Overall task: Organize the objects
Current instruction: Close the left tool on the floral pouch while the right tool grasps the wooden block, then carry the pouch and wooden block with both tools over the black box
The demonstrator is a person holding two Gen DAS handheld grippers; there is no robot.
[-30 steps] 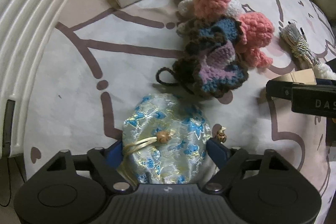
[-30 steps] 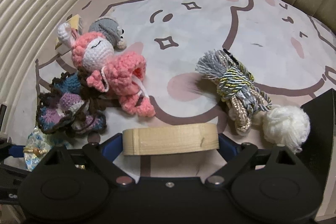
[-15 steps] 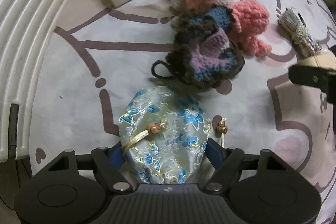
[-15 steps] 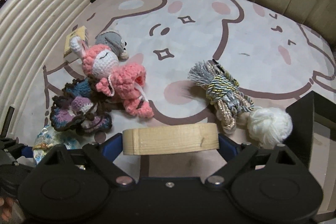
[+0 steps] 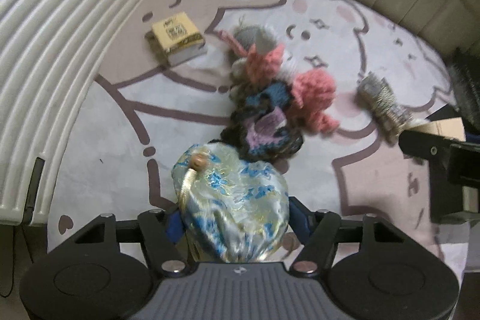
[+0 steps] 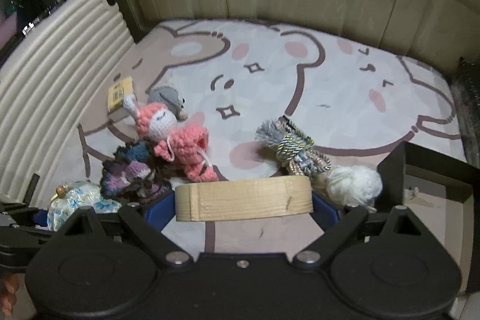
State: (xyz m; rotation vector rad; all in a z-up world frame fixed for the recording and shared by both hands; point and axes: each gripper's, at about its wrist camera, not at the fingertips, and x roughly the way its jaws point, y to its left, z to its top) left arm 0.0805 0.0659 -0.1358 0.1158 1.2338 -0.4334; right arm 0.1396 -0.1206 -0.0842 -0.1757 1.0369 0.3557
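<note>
A pale brocade pouch (image 5: 231,200) with blue flowers and a bead on its cord sits between the blue pads of my left gripper (image 5: 235,222), raised above the mat. The jaws are closing and squeeze its sides. The right wrist view shows the same pouch (image 6: 81,197) at far left. My right gripper (image 6: 243,206) is shut on a wooden oval ring (image 6: 243,198), held off the mat. A pink crochet doll (image 6: 177,140), a blue-purple crochet piece (image 6: 129,170) and a grey crochet toy (image 6: 168,98) lie in a heap on the mat.
A cartoon-print mat (image 6: 270,80) covers the surface. A yellow packet (image 5: 177,38) lies far left, beside a white ribbed case (image 5: 60,35). A cord bundle (image 6: 294,149) and a white yarn ball (image 6: 354,183) lie right of centre. A black open box (image 6: 435,170) stands at right.
Both grippers have risen from the mat. The left jaws have narrowed onto the pouch, which now hangs bunched between them. The wooden ring stays gripped in the right one.
</note>
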